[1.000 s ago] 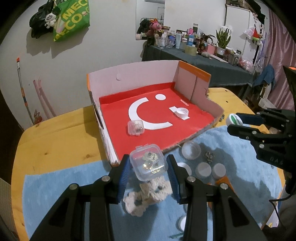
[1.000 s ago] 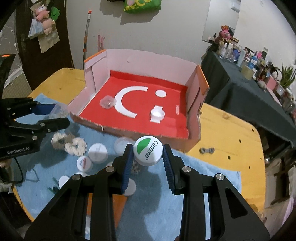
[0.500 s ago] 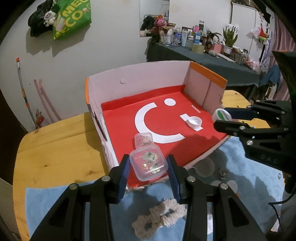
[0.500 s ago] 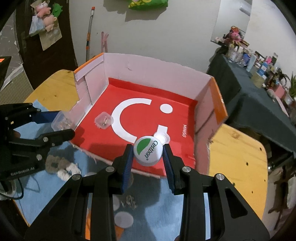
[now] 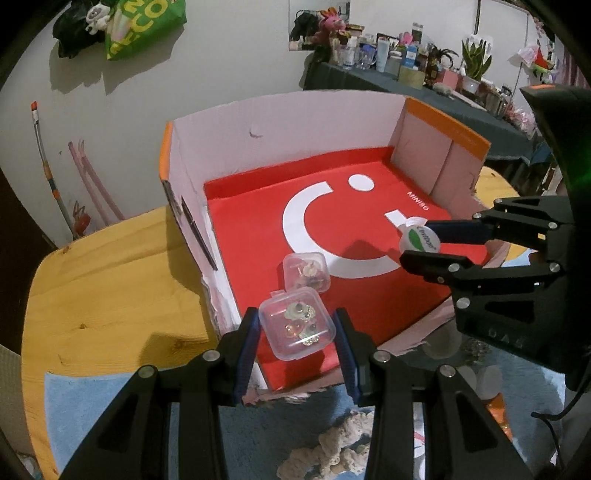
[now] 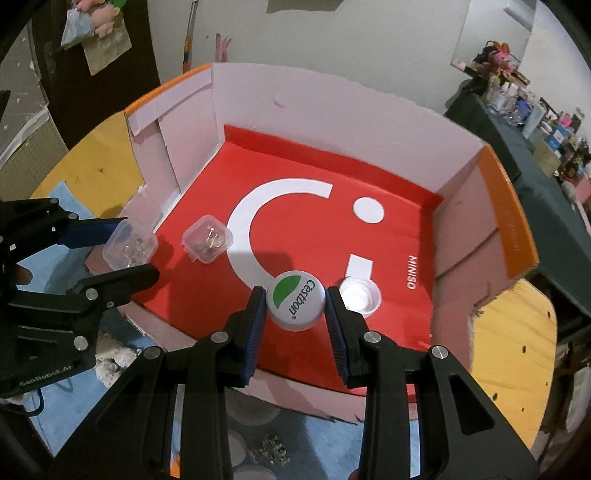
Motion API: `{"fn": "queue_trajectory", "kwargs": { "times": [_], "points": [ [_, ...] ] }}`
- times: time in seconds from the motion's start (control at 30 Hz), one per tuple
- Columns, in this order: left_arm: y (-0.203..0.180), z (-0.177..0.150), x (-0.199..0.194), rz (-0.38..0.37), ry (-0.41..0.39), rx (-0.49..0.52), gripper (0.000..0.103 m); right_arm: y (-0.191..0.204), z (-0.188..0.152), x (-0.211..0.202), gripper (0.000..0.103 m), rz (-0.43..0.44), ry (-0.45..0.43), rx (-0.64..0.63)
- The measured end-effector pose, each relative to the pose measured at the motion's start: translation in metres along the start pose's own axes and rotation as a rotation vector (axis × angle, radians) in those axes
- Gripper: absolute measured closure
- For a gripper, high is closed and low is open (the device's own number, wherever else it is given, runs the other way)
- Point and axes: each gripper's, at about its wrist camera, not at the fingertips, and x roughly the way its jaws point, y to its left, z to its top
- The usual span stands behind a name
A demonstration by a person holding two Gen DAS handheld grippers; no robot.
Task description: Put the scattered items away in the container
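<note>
Over the counter (image 5: 110, 273), both grippers are hanging above the box (image 6: 506, 206), left gripper (image 5: 295, 328) clamping a case (image 5: 295, 323), right gripper (image 6: 295, 306) clamping a cap (image 6: 295, 303); dropped, either risks bouncing out.

white wall (image 5: 229, 66), green bag (image 5: 142, 26) hanging, cluttered dark side table (image 5: 424, 96), wooden tabletop (image 5: 110, 266)

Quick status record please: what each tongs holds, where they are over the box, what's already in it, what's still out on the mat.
left tongs: shut on clear plastic case, over box's near-left corner
right tongs: shut on Cestbon bottle cap, over box's near edge
cardboard box: holds second clear case and white cap
still on blue mat: crocheted piece, several white lids, small metal piece
</note>
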Motion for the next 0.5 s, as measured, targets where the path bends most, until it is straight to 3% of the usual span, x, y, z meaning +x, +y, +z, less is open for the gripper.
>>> {"fn": "queue_trajectory", "kwargs": {
  "times": [0.5],
  "points": [
    [0.003,0.003,0.015,0.003,0.063,-0.003,0.061,0.000,0.005,0.014,0.072,0.009,0.038,-0.010]
  ]
}}
